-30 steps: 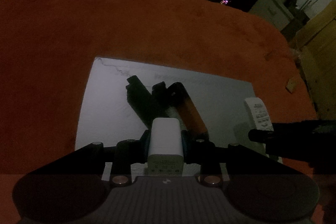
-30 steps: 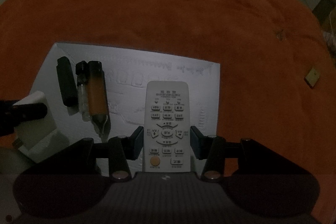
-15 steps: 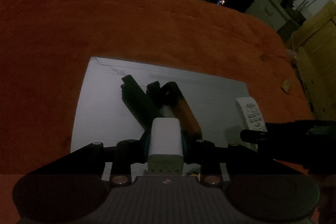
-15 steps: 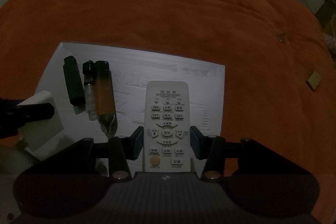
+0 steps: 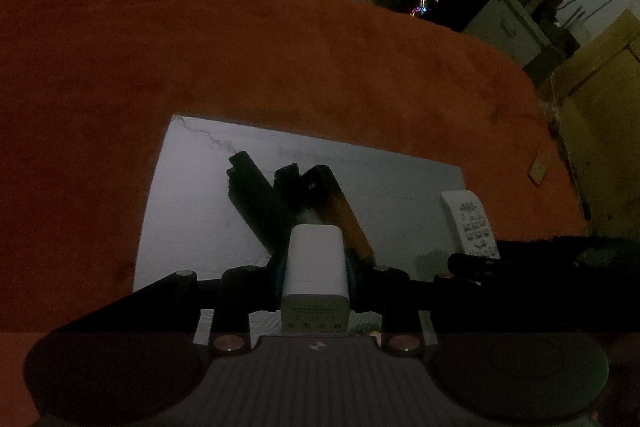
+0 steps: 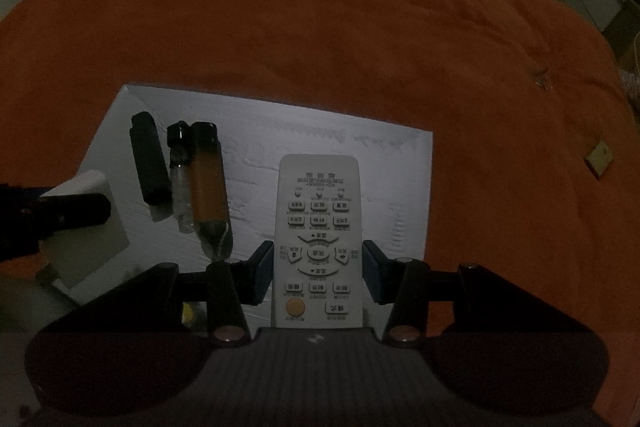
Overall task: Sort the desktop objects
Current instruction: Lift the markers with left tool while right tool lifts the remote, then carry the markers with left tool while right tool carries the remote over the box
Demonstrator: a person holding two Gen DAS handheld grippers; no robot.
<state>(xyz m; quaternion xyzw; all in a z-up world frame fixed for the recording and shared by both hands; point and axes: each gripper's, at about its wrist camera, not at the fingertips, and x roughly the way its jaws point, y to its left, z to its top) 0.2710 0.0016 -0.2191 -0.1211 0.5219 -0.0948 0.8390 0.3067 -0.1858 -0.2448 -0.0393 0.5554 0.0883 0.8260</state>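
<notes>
In dim light a white sheet [image 5: 192,219] lies on an orange cloth [image 6: 320,47]. My left gripper [image 5: 315,273] is shut on a white charger block [image 5: 316,251], held just above the sheet's near part. My right gripper [image 6: 318,261] is shut on a white remote control [image 6: 318,195], its blue pads against both long sides. On the sheet lie a black lighter [image 6: 148,163], a clear vial with a black cap [image 6: 180,171] and an amber tube [image 6: 206,179], side by side. The charger [image 6: 84,227] shows at the left of the right wrist view.
A small tan square [image 6: 599,157] lies on the cloth to the right of the sheet. A cardboard box [image 5: 600,115] stands past the cloth's right edge. Beyond the far edge are a bare floor, chair wheels and dark furniture.
Both grippers keep their holds. The sheet and the things on it have drifted only slightly in both views.
</notes>
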